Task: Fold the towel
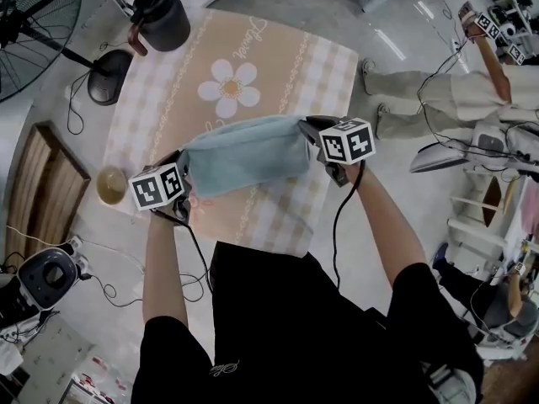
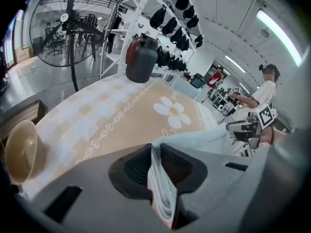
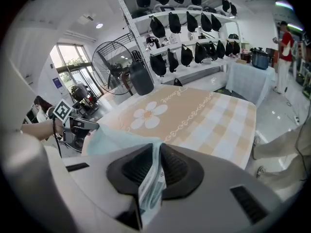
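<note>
Standing across from the person, I see the big table [image 1: 328, 66] under its peach check cloth with the white daisy, and above its near half the pale blue towel [image 1: 244, 154] hangs stretched between the two hands, sagging a little in the middle and, as far as I can judge, clear of the cloth. It looks already doubled over, since several layers show at each held end. A dark jug [image 1: 160, 15] stands at the far corner, well apart from the work. The left gripper [image 2: 158, 171] is pinched tight on a stack of towel edges, and the right gripper [image 3: 156, 166] bites down on its own bunch of layers the same way, both angled down toward the tabletop. A small tan bowl [image 1: 110, 184] sits at the table's edge just beside the left hand. My worry is that bowl: a sideways swing of the left hand while laying the towel down could knock it off the table. The other risk is the inner layers slipping from either pinch if the cloth is tugged taut, which would leave the fold crooked.
</note>
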A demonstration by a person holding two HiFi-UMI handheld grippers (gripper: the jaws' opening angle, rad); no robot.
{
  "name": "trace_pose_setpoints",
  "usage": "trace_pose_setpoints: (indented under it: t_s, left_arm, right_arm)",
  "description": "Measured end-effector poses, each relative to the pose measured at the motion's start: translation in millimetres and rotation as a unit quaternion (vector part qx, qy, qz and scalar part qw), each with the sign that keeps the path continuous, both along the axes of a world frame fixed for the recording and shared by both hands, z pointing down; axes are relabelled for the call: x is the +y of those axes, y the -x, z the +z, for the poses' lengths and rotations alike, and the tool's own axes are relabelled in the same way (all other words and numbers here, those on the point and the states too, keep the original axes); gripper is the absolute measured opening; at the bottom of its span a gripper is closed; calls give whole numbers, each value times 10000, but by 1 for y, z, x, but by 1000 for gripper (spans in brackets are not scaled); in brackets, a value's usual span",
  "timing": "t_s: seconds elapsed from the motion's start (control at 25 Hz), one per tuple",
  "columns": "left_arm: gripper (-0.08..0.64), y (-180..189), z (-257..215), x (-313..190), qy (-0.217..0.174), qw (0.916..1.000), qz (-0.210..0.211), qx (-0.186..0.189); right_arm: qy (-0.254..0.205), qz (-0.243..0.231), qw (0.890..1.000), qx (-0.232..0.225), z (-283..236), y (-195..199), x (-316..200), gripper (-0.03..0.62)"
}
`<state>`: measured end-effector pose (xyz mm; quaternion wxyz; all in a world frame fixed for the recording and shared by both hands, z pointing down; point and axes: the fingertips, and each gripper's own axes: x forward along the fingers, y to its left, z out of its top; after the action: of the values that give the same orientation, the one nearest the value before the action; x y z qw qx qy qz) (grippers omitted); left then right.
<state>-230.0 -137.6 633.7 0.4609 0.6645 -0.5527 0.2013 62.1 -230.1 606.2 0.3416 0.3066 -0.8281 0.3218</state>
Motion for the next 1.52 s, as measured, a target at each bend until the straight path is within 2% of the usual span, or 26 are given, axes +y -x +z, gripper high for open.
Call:
trace_pose_setpoints:
  t_s: [0.04,0.08,0.12,0.2,0.32,0.48,0.68,1.12,1.32,1.52]
  left_arm:
    - [60,1,-2,-1,-52,10000,-45,5]
    - [129,3,-4,-3,-124,9999,-88,16]
    - [182,4,-8,-3,-206,9997,-130,34]
    - [209,6,-15,-1,-362,9991,-215,84]
    - [210,3,-25,11,-486,9985,-230,135]
    - [210,-8,-26,38,-429,9990,-154,38]
    - [210,-27,-26,71,-421,9986,-300,80]
    - [210,-63,-30,139,-380,9975,-577,134]
    - [210,-67,-33,160,-383,9973,-634,-21]
    - [210,-62,-35,162,-432,9959,-793,73]
  right_arm:
    - [-37,41,10000,-7,0,-1,-1,46]
    - [-109,103,9999,-11,-2,-2,-4,67]
    - [-207,173,9996,-20,-5,-4,-6,113]
    - [-390,264,9988,-103,-14,-6,-9,172]
    - [-531,99,9982,-248,-27,-2,0,181]
    - [-748,-349,9964,-200,-38,7,21,183]
    - [-927,-677,9930,-271,-46,12,48,183]
    - [-987,-1202,9870,-410,-55,14,105,183]
    - [-1079,-1666,9789,-483,-68,39,114,183]
    - [-1183,-2257,9661,-419,-74,78,116,183]
